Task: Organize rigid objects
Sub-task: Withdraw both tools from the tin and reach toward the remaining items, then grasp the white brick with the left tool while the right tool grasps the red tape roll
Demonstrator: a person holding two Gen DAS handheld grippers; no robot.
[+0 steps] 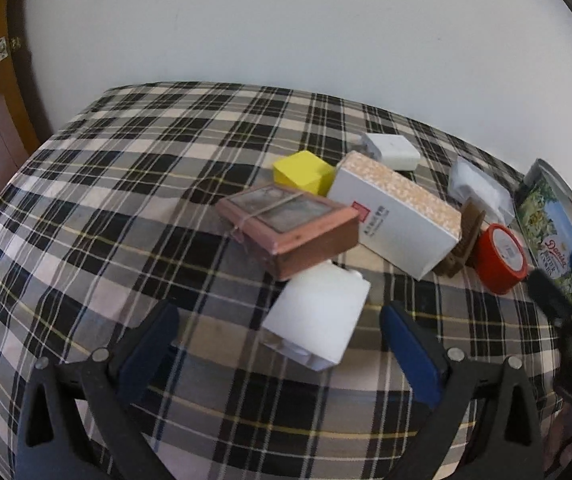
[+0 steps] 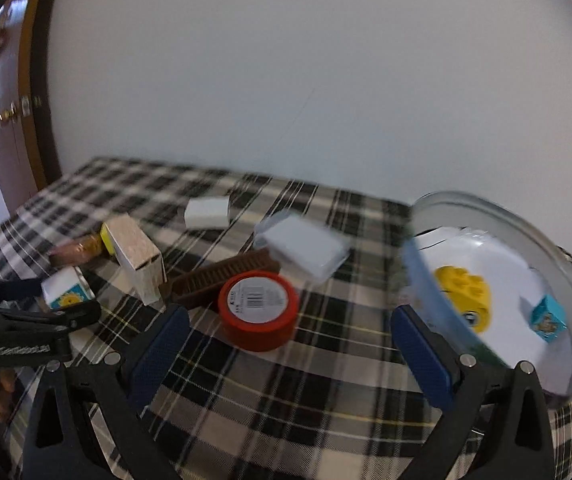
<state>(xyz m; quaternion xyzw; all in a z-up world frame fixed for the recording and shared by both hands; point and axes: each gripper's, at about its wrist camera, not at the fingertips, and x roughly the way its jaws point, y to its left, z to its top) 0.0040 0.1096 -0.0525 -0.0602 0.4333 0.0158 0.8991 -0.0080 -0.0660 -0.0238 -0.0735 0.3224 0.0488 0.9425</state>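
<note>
Left gripper (image 1: pixel 280 340) fingers spread wide, empty, flanking a white block (image 1: pixel 316 320) on the plaid table (image 1: pixel 126 200). Right gripper (image 2: pixel 290 344) fingers likewise wide, empty, red tape roll (image 2: pixel 258 310) just ahead; round tin (image 2: pixel 526 248) at right, holding yellow brick (image 2: pixel 464 290).

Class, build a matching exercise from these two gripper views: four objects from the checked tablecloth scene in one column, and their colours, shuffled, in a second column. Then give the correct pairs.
Objects:
1. tape roll
2. comb
3. toy brick in the tin
4. small cube in the tin

Colours:
A. yellow
B. light blue
C. red
D. brown

Pairs: 1-C, 2-D, 3-A, 4-B
</note>
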